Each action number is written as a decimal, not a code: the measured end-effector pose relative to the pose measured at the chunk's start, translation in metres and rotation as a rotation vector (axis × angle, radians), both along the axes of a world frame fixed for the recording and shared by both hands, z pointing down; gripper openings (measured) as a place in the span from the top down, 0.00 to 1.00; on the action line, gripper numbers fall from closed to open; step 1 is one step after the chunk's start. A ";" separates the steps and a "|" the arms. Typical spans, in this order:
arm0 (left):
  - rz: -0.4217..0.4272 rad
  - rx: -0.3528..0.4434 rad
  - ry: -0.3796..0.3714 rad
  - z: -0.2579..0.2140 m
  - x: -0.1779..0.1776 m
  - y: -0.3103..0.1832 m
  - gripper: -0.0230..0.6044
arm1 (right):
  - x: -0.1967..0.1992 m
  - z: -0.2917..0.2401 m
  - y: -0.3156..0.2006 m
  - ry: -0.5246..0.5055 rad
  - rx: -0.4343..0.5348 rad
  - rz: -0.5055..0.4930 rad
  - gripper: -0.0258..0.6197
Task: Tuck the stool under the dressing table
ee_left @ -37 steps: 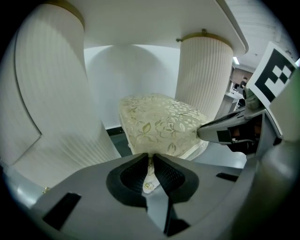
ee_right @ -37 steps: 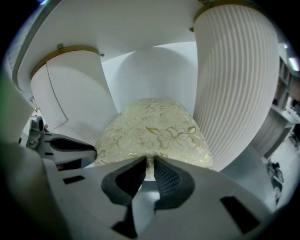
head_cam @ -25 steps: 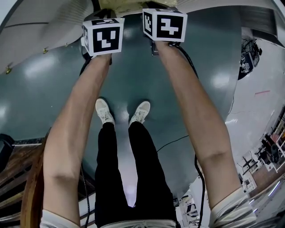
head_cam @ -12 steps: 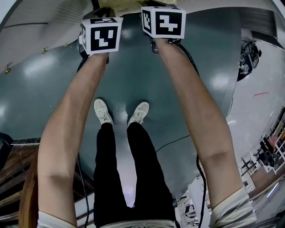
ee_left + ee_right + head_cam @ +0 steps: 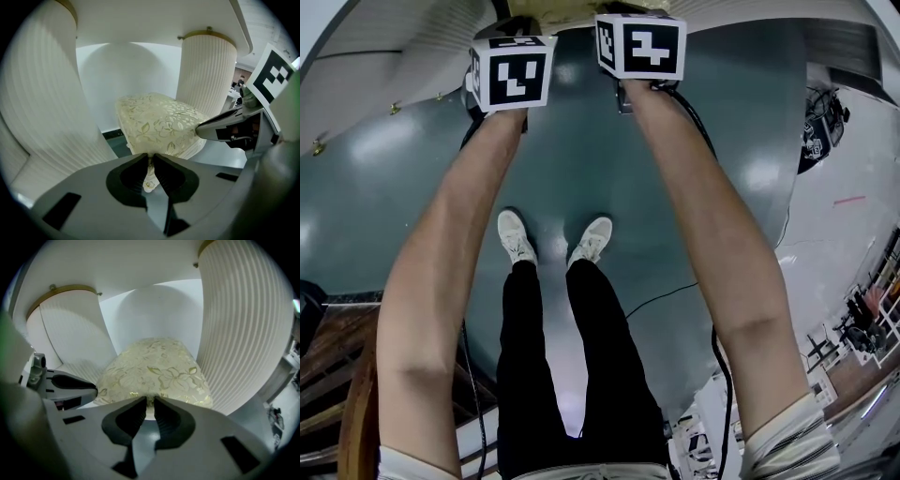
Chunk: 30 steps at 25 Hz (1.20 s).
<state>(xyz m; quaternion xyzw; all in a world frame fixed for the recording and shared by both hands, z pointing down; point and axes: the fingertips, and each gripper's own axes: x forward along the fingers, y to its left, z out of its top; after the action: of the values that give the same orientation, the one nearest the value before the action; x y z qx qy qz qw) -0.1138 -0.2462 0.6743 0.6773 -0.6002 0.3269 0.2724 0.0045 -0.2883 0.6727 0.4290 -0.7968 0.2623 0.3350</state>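
Note:
The stool [image 5: 159,124], padded and covered in cream floral cloth, stands between the dressing table's two ribbed white pedestals [image 5: 37,93], below its white top [image 5: 154,18]. My left gripper [image 5: 151,157] is shut on the near edge of the stool's cover. My right gripper [image 5: 150,401] is shut on the same edge of the stool [image 5: 157,369], beside the other gripper's body [image 5: 65,383]. In the head view both marker cubes [image 5: 511,73] [image 5: 642,45] sit at the top, on outstretched arms, and hide the jaws. Only a cream sliver of the stool [image 5: 572,9] shows there.
The person's white shoes [image 5: 516,236] stand on a dark green floor [image 5: 384,187]. A black cable [image 5: 661,295] trails across it. Dark wooden furniture [image 5: 337,356] is at the lower left; cluttered equipment [image 5: 862,319] lies at the right. A ribbed pedestal [image 5: 243,319] flanks the stool closely.
Both marker cubes have crept slightly up the head view, toward the dressing table. The grips look unchanged.

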 end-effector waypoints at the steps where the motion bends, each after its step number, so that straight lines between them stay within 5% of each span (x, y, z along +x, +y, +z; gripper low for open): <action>1: -0.001 -0.001 0.002 0.000 0.000 0.001 0.90 | 0.000 0.000 0.001 0.000 0.000 -0.003 0.87; 17: -0.062 -0.002 0.057 -0.024 0.005 0.033 0.90 | 0.008 -0.033 0.026 -0.032 -0.002 0.008 0.84; 30: -0.097 0.047 0.168 -0.104 0.015 0.094 0.92 | 0.009 -0.106 0.101 -0.041 0.028 -0.008 0.91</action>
<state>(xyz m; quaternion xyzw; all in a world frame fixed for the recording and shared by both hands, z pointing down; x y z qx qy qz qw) -0.0984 -0.1525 0.5702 0.6786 -0.6148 0.2414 0.3214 0.0140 -0.1871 0.5666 0.4250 -0.8089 0.2583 0.3135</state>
